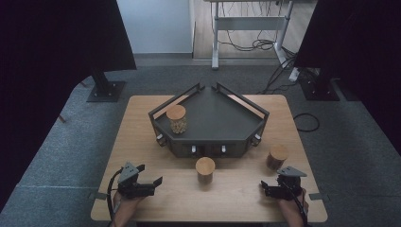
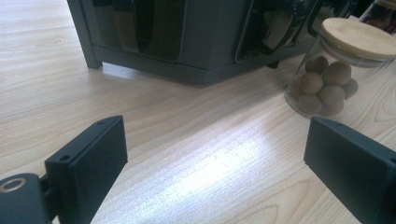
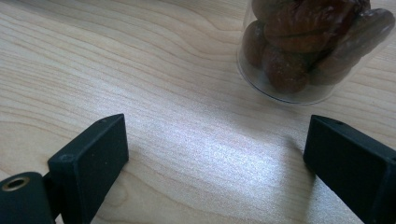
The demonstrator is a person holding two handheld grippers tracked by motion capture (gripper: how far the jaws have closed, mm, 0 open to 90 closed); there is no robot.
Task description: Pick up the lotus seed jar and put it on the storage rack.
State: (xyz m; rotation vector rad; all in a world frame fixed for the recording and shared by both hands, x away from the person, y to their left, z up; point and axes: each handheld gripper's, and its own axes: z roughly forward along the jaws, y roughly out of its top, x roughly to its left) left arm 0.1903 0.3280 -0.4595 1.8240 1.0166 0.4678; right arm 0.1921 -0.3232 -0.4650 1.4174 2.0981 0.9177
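Nearest the front edge of the pale wooden tabletop [image 1: 142, 118], the left black hand-held gripper [image 1: 156, 182] lies low by the front left corner with its jaws spread apart and nothing between them; in the left gripper view only bare wood lies between its fingers [image 2: 88, 163]. By the front right corner the right black hand-held gripper [image 1: 263, 187] rests the same way, jaws standing wide over bare wood in the right gripper view, clamped on nothing. Between the two, a little farther in from the front edge and near the middle, stands a clear glass jar with a round bamboo lid, filled with pale brown balls [image 1: 205, 170], upright and apart from both grippers; the left gripper view shows it ahead and to the right of that gripper's jaws [image 2: 327, 79]. Toward the right edge stands a second clear lidded jar of dark brown wrinkled fruit [image 1: 277, 157], just beyond the right gripper and untouched by it [image 3: 308, 46]. Behind the jars sits a dark grey angular metal rack with a tray top [image 1: 222, 118], reaching toward the far edge, and on the left part of its tray stands a third bamboo-lidded glass jar of small pale nuts [image 1: 177, 119].
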